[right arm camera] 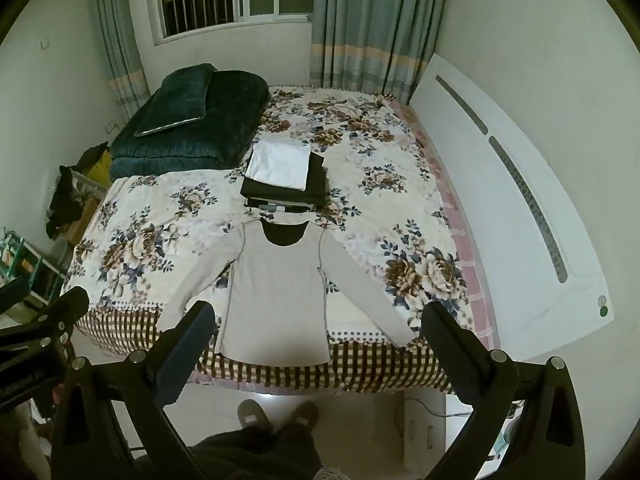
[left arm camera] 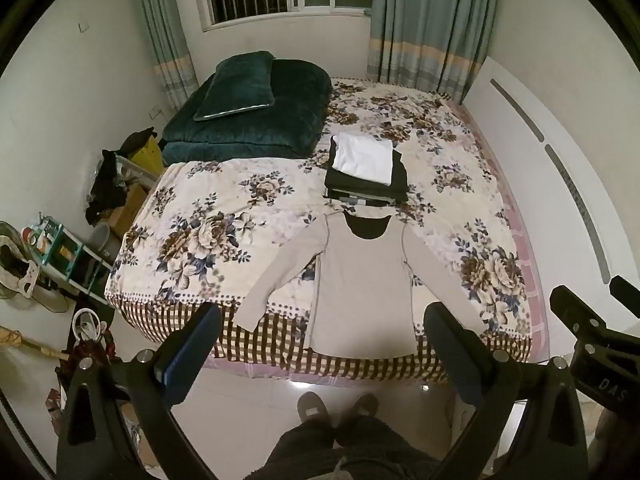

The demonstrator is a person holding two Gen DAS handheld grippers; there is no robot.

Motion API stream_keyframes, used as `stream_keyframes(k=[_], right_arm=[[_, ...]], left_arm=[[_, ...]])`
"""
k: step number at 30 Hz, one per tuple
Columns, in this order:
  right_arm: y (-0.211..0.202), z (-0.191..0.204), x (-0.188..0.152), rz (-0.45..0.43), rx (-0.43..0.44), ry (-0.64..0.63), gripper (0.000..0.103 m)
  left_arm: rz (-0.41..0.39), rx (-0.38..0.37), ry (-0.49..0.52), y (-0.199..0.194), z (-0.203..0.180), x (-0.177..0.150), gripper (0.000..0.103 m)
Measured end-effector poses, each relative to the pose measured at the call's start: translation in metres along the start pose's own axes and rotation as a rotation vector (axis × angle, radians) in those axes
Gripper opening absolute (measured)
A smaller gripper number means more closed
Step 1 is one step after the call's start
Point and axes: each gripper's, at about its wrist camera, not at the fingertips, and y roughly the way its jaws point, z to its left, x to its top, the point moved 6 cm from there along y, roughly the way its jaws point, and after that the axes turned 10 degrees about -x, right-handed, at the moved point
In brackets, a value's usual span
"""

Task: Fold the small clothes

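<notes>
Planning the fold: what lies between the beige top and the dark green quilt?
In both views, a stack of folded clothes lies between beige top and quilt.

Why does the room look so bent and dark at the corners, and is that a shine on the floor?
Left wrist view: the fisheye lens bows the headboard and curtains, with black corners; lamp glare on the floor near the bed. Right wrist view: same bending, dim greenish indoor light, the shirt sharp, a glare patch below it.

Both views high above bed point(left arm camera: 248, 184)
</notes>
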Motion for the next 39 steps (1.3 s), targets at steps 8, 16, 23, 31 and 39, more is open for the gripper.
stream_keyframes(k=[8,16,23,31,39], right_arm=[[0.001,-0.001,0.0,-0.001,0.001,0.001,0.103],[0.0,0.0,0.003,-0.001,-0.002,-0.001,0.103],[0.001,0.0,0.004,-0.003,-0.003,-0.004,0.103],[0.001,0.0,0.005,0.0,-0.002,-0.006,0.103],[0.002,-0.001,0.007,0.0,-0.003,-0.007,0.103]], left_arm=[[0.001,-0.007,-0.003,0.0,-0.001,0.0,0.103],[0.002,-0.011,-0.007,0.001,0.001,0.002,0.103],[0.011,-0.016,-0.012,0.004,0.004,-0.001,0.103],[0.01,-0.019,-0.017,0.011,0.003,-0.002,0.103],[0.01,-0.019,-0.019,0.012,0.001,-0.003,0.103]])
